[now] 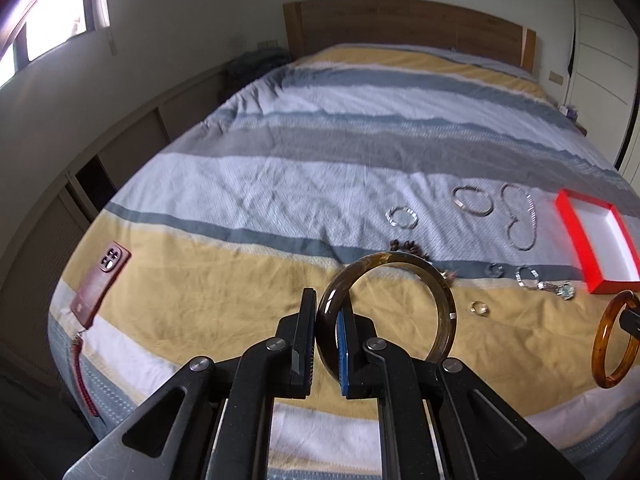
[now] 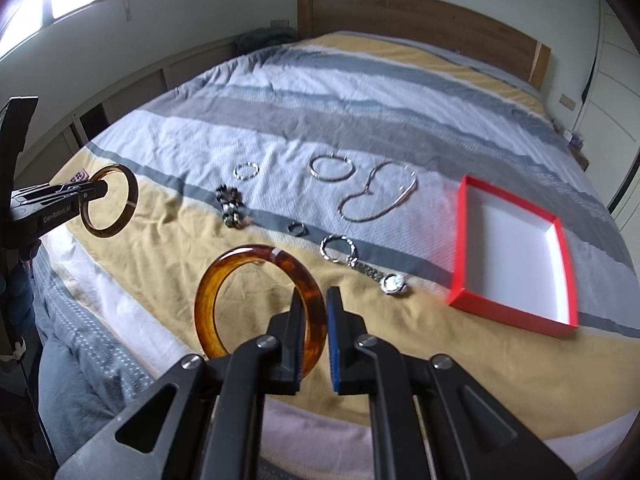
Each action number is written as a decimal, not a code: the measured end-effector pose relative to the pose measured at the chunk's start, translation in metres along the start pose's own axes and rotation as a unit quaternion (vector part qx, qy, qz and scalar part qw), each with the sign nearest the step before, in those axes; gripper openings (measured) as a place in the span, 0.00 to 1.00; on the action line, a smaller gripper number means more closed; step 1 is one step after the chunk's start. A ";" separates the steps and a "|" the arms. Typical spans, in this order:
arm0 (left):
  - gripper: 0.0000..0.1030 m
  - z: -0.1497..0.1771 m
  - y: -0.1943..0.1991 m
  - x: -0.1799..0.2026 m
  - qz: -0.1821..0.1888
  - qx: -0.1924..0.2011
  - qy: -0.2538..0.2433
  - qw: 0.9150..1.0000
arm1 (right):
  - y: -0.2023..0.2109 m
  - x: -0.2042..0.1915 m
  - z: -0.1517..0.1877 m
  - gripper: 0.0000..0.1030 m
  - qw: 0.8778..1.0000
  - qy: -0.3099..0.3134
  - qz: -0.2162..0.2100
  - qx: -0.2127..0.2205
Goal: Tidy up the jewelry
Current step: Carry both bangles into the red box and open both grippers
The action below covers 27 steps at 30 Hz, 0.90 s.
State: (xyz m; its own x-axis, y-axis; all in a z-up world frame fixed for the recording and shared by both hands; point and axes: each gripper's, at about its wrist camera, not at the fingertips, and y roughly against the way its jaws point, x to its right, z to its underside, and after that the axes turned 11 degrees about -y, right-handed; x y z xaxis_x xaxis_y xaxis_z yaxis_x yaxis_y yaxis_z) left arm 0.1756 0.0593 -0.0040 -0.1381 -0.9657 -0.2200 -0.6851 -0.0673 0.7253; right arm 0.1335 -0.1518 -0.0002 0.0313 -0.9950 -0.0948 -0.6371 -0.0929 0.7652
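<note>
My left gripper (image 1: 327,308) is shut on a dark olive-brown bangle (image 1: 444,304), held above the striped bed; this gripper also shows in the right wrist view (image 2: 96,192) with its bangle (image 2: 132,192). My right gripper (image 2: 316,300) is shut on an amber tortoiseshell bangle (image 2: 240,260), which also shows in the left wrist view (image 1: 604,344). A red box with a white inside (image 2: 516,240) lies open on the bed at the right. Silver bracelets (image 2: 332,168), a chain necklace (image 2: 380,196), a bead bracelet (image 2: 230,206), rings (image 2: 298,229) and a watch (image 2: 394,282) lie on the bedspread.
A dark red phone case with a cord (image 1: 100,284) lies on the bed at the left. A wooden headboard (image 1: 400,24) stands at the far end. Low cabinets (image 1: 80,168) run along the left wall under a window.
</note>
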 end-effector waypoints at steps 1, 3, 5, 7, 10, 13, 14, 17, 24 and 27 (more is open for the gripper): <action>0.09 -0.001 0.007 0.000 0.000 0.007 0.000 1.000 | 0.011 0.001 0.000 0.09 1.000 -0.002 0.001 0.008; 0.09 -0.002 0.029 0.002 0.000 0.023 0.001 1.000 | 0.030 0.003 0.000 0.09 1.000 -0.005 0.003 0.023; 0.09 -0.005 0.048 0.004 0.003 0.040 0.002 0.999 | 0.051 0.007 -0.002 0.09 0.999 -0.009 0.008 0.042; 0.09 -0.008 0.069 0.009 0.006 0.056 0.000 0.998 | 0.072 0.013 -0.003 0.09 0.998 -0.016 0.012 0.061; 0.09 -0.014 0.096 0.021 0.018 0.079 -0.007 0.997 | 0.098 0.025 -0.004 0.09 0.996 -0.029 0.015 0.088; 0.09 -0.019 0.116 0.037 0.033 0.096 -0.017 0.995 | 0.119 0.040 -0.003 0.09 0.993 -0.042 0.021 0.106; 0.09 -0.022 0.121 0.044 0.040 0.100 -0.021 0.994 | 0.125 0.046 -0.004 0.09 0.992 -0.048 0.023 0.112; 0.09 -0.030 0.130 0.067 0.055 0.106 -0.035 0.992 | 0.142 0.070 -0.003 0.09 0.989 -0.069 0.031 0.130; 0.09 -0.057 0.121 0.127 0.097 0.098 -0.062 0.989 | 0.150 0.137 -0.003 0.09 0.980 -0.124 0.053 0.144; 0.09 -0.067 0.100 0.161 0.117 0.081 -0.082 0.986 | 0.137 0.164 -0.004 0.09 0.979 -0.138 0.068 0.133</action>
State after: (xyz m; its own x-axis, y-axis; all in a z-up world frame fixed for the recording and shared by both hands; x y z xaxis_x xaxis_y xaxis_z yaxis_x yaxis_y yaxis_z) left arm 0.1331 -0.1198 0.0772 -0.4103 -0.8959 -0.1704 -0.7241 0.2064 0.6581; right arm 0.0542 -0.3277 0.0916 -0.2540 -0.9464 -0.1994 -0.7999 0.0897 0.5933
